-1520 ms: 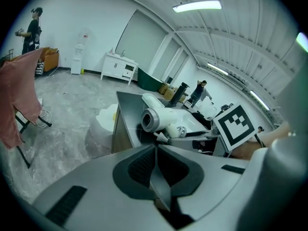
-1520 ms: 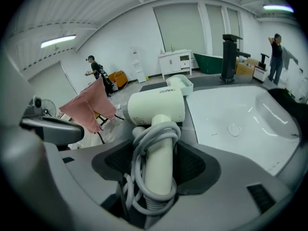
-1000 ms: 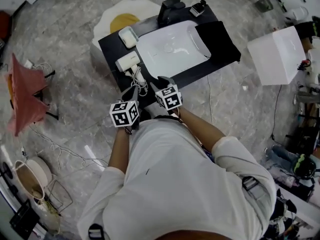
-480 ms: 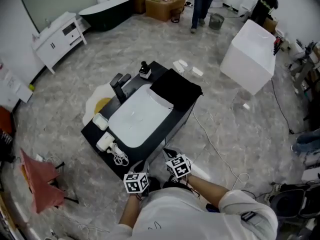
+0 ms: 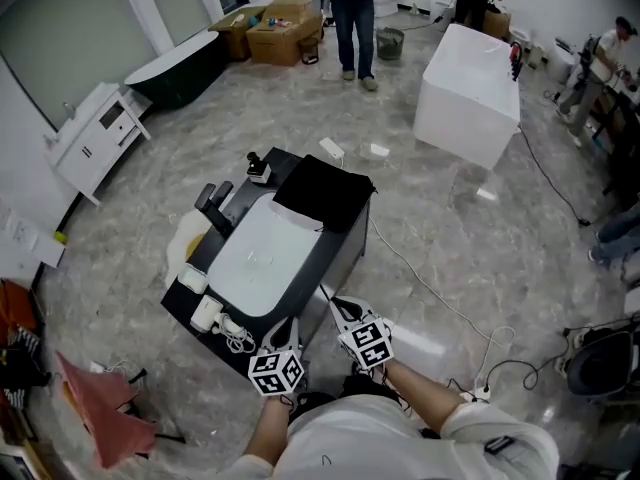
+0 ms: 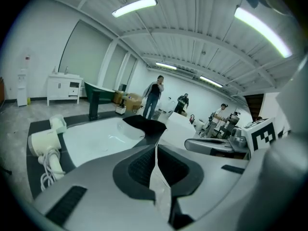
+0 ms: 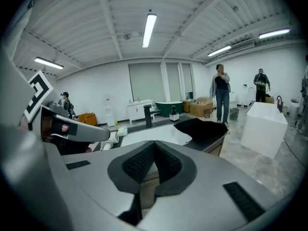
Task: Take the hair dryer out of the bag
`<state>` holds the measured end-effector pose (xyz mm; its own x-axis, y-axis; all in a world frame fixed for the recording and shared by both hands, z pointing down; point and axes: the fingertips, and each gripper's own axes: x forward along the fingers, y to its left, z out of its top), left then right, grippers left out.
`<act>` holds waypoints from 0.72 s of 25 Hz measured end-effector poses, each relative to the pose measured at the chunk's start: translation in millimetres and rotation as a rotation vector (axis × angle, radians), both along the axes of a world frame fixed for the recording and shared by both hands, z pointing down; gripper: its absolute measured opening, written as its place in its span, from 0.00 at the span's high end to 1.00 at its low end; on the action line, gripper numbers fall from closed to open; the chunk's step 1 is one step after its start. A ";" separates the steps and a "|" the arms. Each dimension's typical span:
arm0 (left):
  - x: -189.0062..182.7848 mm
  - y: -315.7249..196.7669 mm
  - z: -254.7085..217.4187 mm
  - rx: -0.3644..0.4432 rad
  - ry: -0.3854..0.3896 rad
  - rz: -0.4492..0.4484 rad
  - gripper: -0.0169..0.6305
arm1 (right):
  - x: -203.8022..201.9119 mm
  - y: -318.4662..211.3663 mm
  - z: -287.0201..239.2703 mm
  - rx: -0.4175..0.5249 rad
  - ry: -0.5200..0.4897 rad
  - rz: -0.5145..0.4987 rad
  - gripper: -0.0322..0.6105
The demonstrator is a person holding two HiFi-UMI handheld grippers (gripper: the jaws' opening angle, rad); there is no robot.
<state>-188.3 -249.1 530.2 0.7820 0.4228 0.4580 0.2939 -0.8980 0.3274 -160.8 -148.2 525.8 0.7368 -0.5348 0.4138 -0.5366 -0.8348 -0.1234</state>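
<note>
The white hair dryer (image 5: pixel 207 314) lies with its coiled cord (image 5: pixel 236 333) on the near left end of a black table (image 5: pixel 340 253). The black bag (image 5: pixel 322 191) lies flat on the far end. My left gripper (image 5: pixel 286 330) and right gripper (image 5: pixel 335 307) hover side by side off the table's near corner, close to my body. Both are shut and hold nothing. In the left gripper view the pads (image 6: pixel 144 163) meet, with the hair dryer (image 6: pixel 42 141) far left and the bag (image 6: pixel 144 124) beyond. In the right gripper view the pads (image 7: pixel 166 160) touch; the bag (image 7: pixel 199 126) shows behind.
A white shallow basin (image 5: pixel 262 258) fills the table's middle, and small dark items (image 5: pixel 260 167) stand at its far left. A white block (image 5: pixel 468 93), cardboard boxes (image 5: pixel 280 18) and standing people (image 5: pixel 350 13) lie beyond. A cable (image 5: pixel 440 298) runs over the floor at right; red cloth (image 5: pixel 100 423) lies at left.
Both grippers have drawn back from the hair dryer's cord toward my body and risen. The right jaws have closed. The head view has lifted, so more of the room shows.
</note>
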 end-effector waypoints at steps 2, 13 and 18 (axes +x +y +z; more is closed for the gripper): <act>6.7 -7.7 -26.2 0.005 0.074 0.002 0.93 | 0.9 -7.7 -22.6 0.000 0.045 0.014 0.95; -14.2 -96.4 -168.7 0.081 0.430 -0.085 0.93 | -23.0 -74.3 -165.6 0.053 0.322 0.041 0.95; -14.7 -114.6 -182.7 0.107 0.481 -0.100 0.93 | -24.8 -89.0 -184.1 0.021 0.376 0.038 0.95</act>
<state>-203.0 -363.7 347.5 0.9496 0.3050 0.0722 0.2992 -0.9508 0.0801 -185.6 -237.1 341.7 0.8544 -0.5100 0.0996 -0.5167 -0.8541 0.0588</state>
